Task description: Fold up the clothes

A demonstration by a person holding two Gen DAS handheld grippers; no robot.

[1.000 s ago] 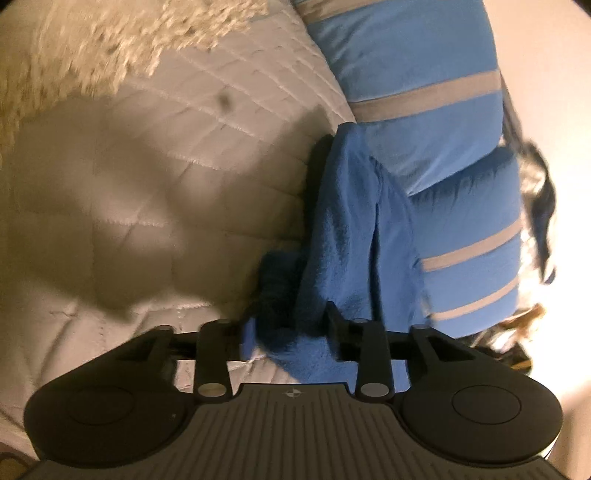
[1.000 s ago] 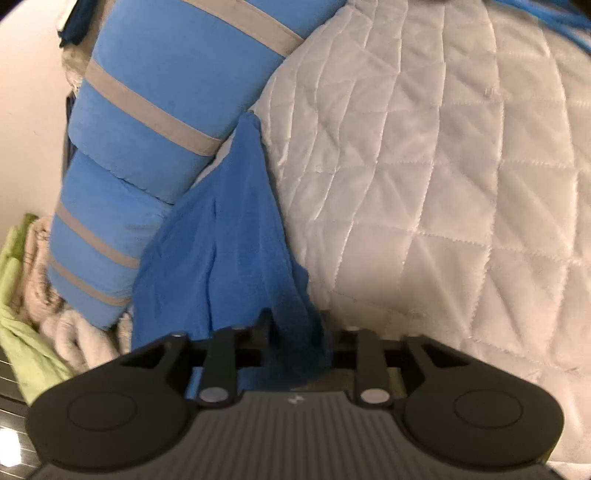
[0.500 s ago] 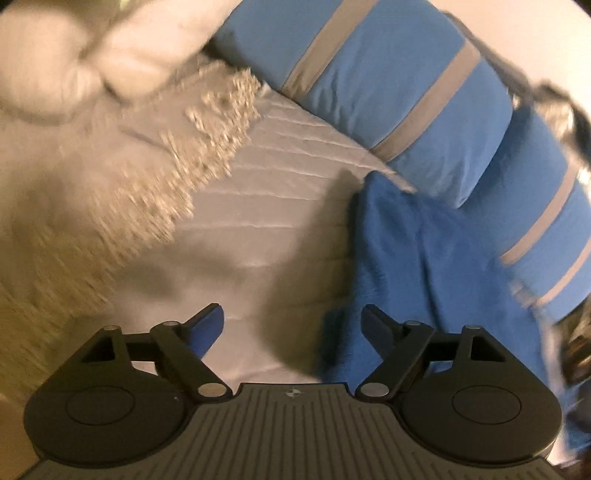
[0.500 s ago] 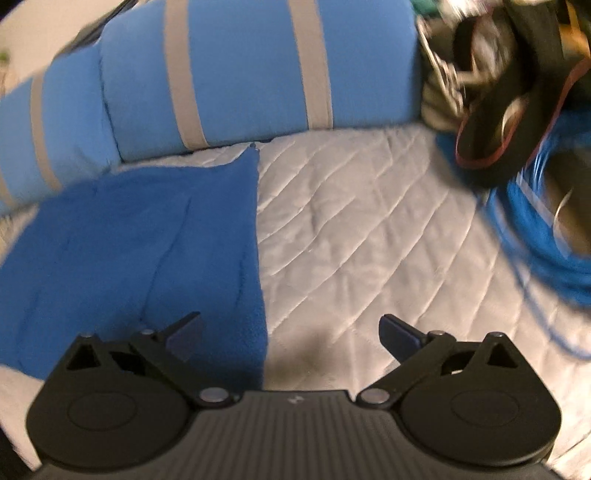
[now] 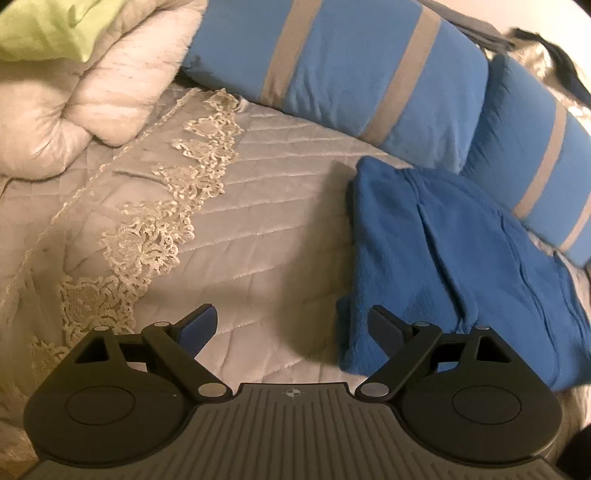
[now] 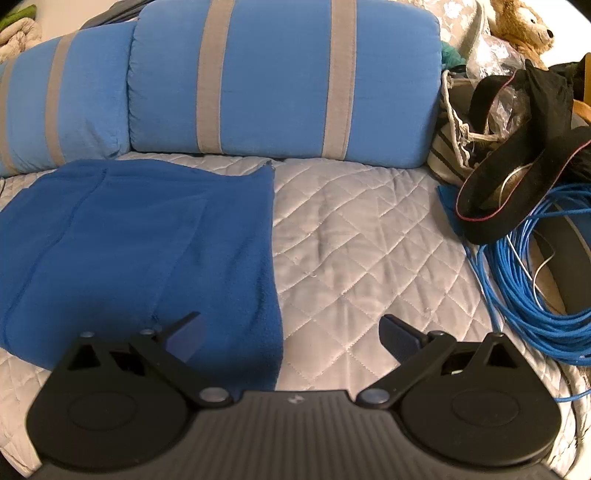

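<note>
A folded royal-blue fleece garment is lying flat on the pale grey quilted bed cover, filling the left half of the right wrist view, with its straight right edge running down the middle of the frame and its far edge sitting just beside the two light-blue bolster cushions with grey stripes that are stretching across the top. In the left wrist view the same garment is occupying the right side of the frame, its layers stacked with soft creases, again close against the striped cushions at the upper right. The left gripper is hanging with its jaws spread wide and holding nothing; its right finger is showing against the near corner of the garment, while its left finger is over bare quilt. The right gripper is likewise gaping wide and empty, its left finger showing over the garment's near right corner and its right finger over the quilt. A cream lace-edged coverlet is trailing diagonally through the left of the left wrist view, below a puffy off-white comforter and a lime-green cloth at the upper left. At the right of the right wrist view, a coil of bright blue cable is lying beside a black strap with red trim, and a brown teddy bear is sitting in the upper right corner.
</note>
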